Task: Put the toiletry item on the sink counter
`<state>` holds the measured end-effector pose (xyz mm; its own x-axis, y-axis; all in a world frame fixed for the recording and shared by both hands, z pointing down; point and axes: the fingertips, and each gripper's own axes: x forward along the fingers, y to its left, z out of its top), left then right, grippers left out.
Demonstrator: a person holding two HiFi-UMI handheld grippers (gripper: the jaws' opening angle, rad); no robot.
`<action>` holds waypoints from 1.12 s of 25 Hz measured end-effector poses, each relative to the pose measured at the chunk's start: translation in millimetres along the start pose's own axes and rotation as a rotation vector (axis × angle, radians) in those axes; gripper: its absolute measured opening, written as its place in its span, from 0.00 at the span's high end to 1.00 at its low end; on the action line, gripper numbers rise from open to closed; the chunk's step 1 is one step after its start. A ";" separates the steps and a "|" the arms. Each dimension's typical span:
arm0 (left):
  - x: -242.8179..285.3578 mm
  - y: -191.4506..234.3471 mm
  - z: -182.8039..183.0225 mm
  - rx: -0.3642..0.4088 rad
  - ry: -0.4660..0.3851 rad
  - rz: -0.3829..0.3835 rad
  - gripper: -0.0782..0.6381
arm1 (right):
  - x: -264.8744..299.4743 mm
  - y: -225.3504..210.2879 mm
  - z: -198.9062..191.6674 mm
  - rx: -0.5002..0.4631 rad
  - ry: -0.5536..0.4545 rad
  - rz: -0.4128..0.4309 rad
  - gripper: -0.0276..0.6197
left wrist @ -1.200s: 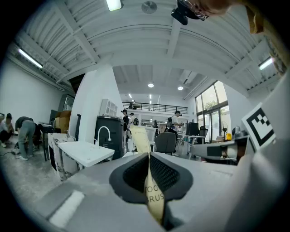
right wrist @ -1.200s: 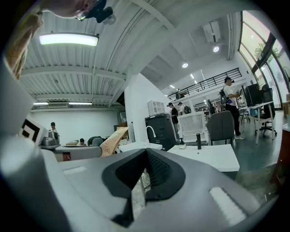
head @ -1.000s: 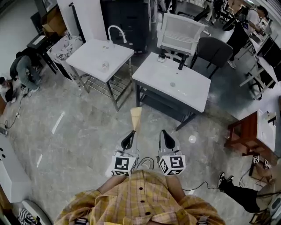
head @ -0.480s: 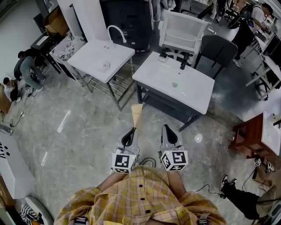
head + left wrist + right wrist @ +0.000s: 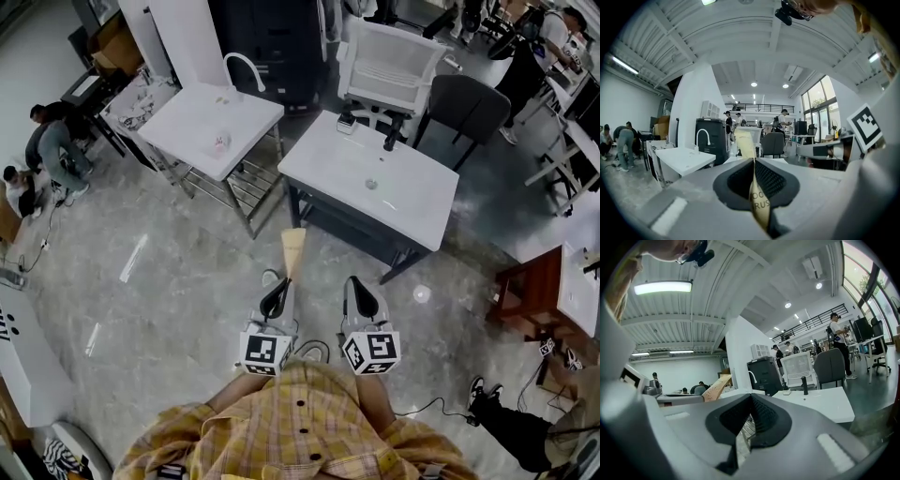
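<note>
A flat tan toothbrush pack (image 5: 292, 251) sticks forward from my left gripper (image 5: 275, 298), which is shut on its near end. In the left gripper view the pack (image 5: 758, 202) is pinched between the dark pads with print showing. My right gripper (image 5: 361, 298) is held beside it, shut with nothing in it; in its own view the right gripper (image 5: 749, 401) shows jaws that meet, and the pack (image 5: 716, 386) appears at the left. Ahead over the floor stands a white sink counter (image 5: 412, 211) with a black faucet (image 5: 387, 142), a short way beyond both grippers.
A second white sink counter (image 5: 187, 127) with a white faucet (image 5: 239, 66) stands to the left, on a metal frame. White and grey chairs (image 5: 394, 66) stand behind the nearer counter. People are at the far left (image 5: 47, 150) and far right. A dark red stool (image 5: 525, 291) is at the right.
The head view has shifted slightly and the counters sit a little differently in it. Both grippers stay side by side, the left still shut on the pack.
</note>
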<state>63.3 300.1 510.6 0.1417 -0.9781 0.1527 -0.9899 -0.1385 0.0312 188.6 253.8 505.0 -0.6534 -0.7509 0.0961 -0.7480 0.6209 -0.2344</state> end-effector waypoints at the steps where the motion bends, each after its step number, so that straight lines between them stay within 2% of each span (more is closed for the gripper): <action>1: 5.5 0.1 1.1 -0.001 -0.003 -0.005 0.88 | 5.0 -2.4 2.1 -0.002 -0.002 -0.002 0.96; 9: 49.5 38.3 5.9 -0.017 -0.006 0.012 0.88 | 65.5 -10.0 14.5 -0.010 -0.003 0.006 0.96; 14: 95.6 74.1 14.1 -0.027 -0.013 -0.001 0.88 | 119.7 -15.6 22.5 -0.023 0.005 0.006 0.96; 28: 256.4 186.1 68.2 -0.033 0.004 -0.143 0.88 | 299.1 -40.0 76.0 -0.027 -0.010 -0.110 0.96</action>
<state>-85.3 12.9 488.1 0.2815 -0.9480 0.1487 -0.9587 -0.2713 0.0856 31.9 -12.8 469.6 -0.5657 -0.8173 0.1098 -0.8183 0.5400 -0.1968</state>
